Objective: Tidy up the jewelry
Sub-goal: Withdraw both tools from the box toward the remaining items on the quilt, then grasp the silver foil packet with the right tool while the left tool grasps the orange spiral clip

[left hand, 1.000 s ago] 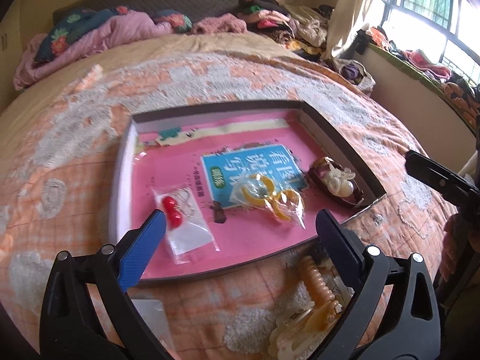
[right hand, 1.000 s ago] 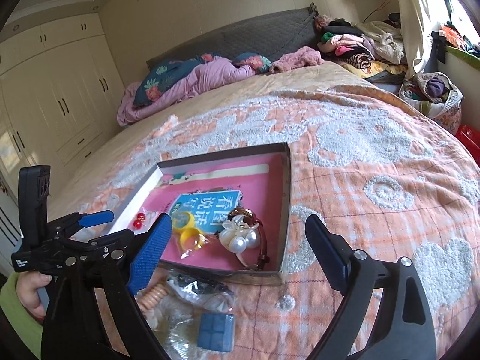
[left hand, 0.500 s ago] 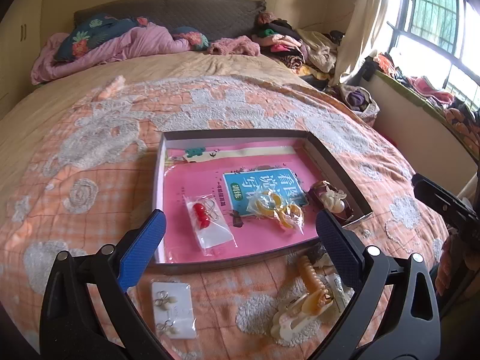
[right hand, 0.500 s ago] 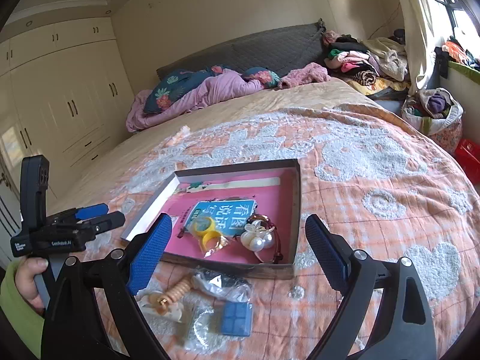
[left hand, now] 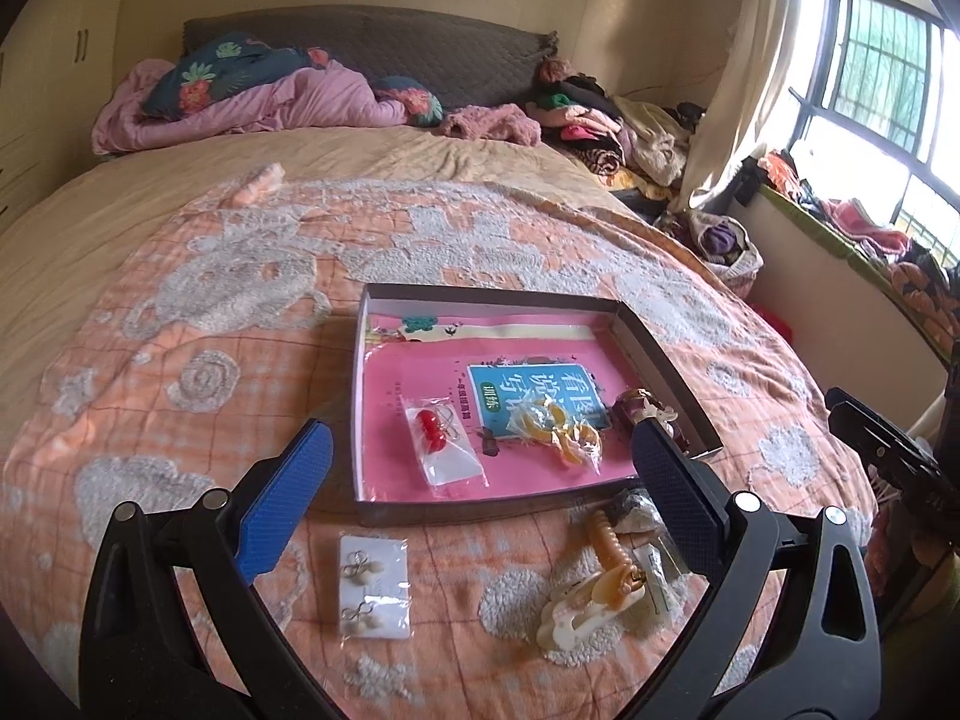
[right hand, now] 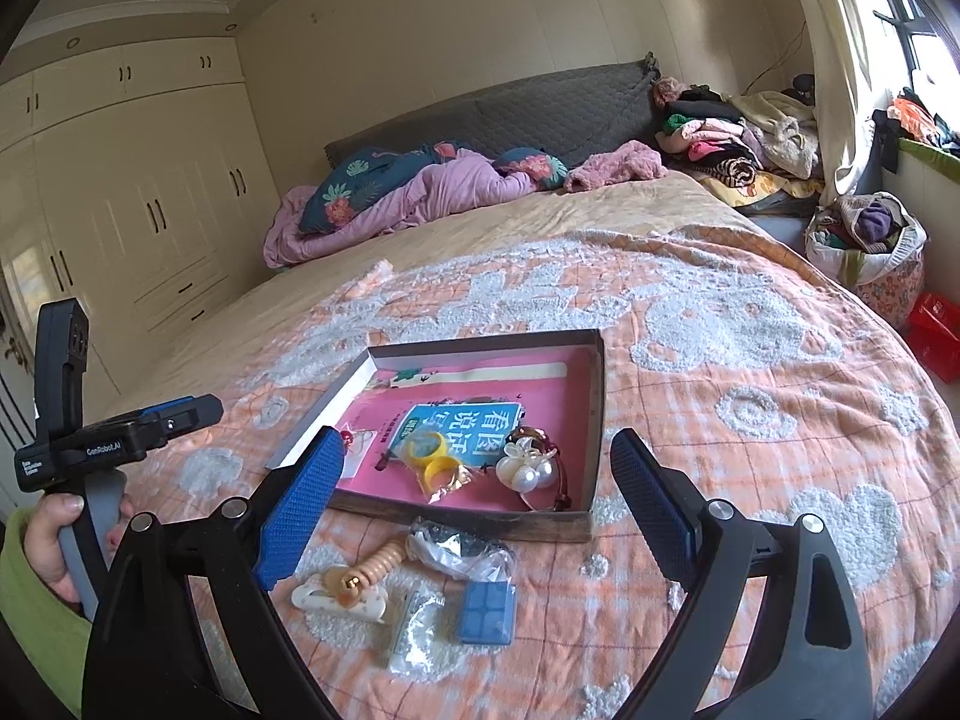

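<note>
I hold my left gripper (left hand: 477, 495) spread wide above the tufted orange bedspread (left hand: 198, 372), nothing between its knurled blue pads; my right gripper (right hand: 477, 501) is likewise agape and empty; the shallow cardboard tray (left hand: 660, 354) holds glossy red bead earrings (left hand: 431, 429) in a clear sachet, yellow plastic rings (right hand: 429, 459) and a pearl hairpiece (right hand: 528, 468); just off its near edge lie an earring card (left hand: 373, 585) and a ribbed amber hair claw (left hand: 606, 564).

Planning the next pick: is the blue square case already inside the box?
No, the blue case lies on the blanket in front of the box, outside its near wall, among other loose items.
</note>
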Demonstrator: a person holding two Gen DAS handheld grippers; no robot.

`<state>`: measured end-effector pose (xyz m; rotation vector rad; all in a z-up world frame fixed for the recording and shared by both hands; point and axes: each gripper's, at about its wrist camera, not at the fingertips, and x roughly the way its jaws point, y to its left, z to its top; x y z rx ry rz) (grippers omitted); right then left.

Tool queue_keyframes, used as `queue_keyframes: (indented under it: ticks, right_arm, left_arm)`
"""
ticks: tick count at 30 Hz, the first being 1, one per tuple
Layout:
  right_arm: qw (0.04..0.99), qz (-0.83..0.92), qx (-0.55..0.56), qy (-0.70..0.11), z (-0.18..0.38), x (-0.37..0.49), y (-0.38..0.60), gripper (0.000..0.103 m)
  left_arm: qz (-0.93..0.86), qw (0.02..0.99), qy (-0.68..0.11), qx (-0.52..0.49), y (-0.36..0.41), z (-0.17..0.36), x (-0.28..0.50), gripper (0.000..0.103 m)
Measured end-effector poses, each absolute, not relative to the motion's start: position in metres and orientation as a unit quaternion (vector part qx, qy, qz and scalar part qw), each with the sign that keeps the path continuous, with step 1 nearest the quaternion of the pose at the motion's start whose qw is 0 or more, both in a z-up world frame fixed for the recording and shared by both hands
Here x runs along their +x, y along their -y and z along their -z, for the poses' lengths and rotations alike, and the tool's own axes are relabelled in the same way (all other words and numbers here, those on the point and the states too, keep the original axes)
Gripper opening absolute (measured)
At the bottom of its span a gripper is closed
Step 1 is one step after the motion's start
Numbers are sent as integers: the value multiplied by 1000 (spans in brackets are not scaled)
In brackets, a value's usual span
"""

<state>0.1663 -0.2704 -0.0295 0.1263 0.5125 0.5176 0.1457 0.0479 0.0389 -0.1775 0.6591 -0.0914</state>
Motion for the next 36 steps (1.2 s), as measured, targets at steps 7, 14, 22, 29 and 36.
queue_keyframes:
  ticks: [7,14,22,29,36]
  right_arm:
    - [931,-253,58,-256,32,157,274,90]
    - [929,-258,51,-262,35,145,273,90]
    - [921,-272,32,-278,44,130,261,90]
    - [907,-288,22,-305,59,122,249,90]
    - [896,-296,1,-330,76,117,235,89]
  left_arm:
    - [38,940,-326,-96,-54,-37,131,93]
    - [33,938,-330,-99,-53,-35,117,93]
    - [37,934,-342,-95,-48,-29,108,93]
    - [52,927,-361,-89,-35,-19,109,93]
    - [67,919,-380,-80,-23,-7,113,93]
